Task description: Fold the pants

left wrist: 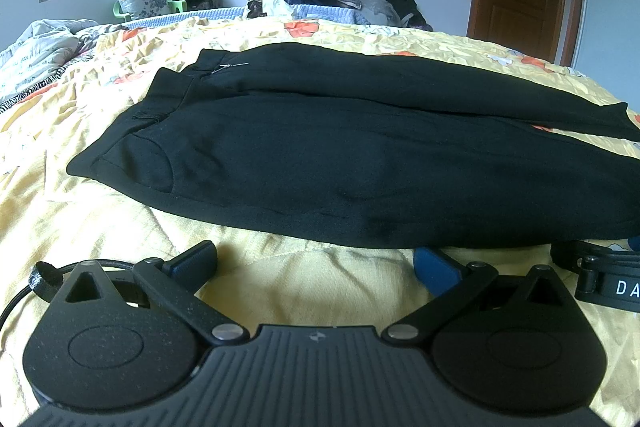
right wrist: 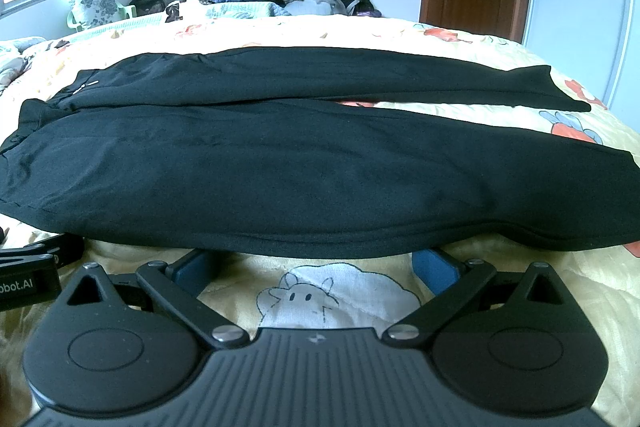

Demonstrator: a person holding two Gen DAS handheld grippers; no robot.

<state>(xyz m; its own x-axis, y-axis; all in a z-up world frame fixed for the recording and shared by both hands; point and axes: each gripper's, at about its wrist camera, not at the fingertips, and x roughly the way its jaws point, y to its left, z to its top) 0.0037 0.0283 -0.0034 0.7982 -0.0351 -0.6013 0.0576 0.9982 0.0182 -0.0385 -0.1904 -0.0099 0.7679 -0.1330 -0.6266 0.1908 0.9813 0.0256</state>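
1. Lying flat on the yellow floral quilted bed (left wrist: 120, 227), the black soft-fabric pants (left wrist: 340, 155) spread just ahead of both sets of fingers, unfolded.
2. Left gripper (left wrist: 316, 267) and right gripper (right wrist: 316, 267) stand wide, holding nothing.
3. Folding seems not yet begun; next, I judge, pinch the near edge.
4. No containers show.

Black pants (left wrist: 340, 155), one pair, spread flat across the bed. Waistband at left. Legs extend right, slightly parted.
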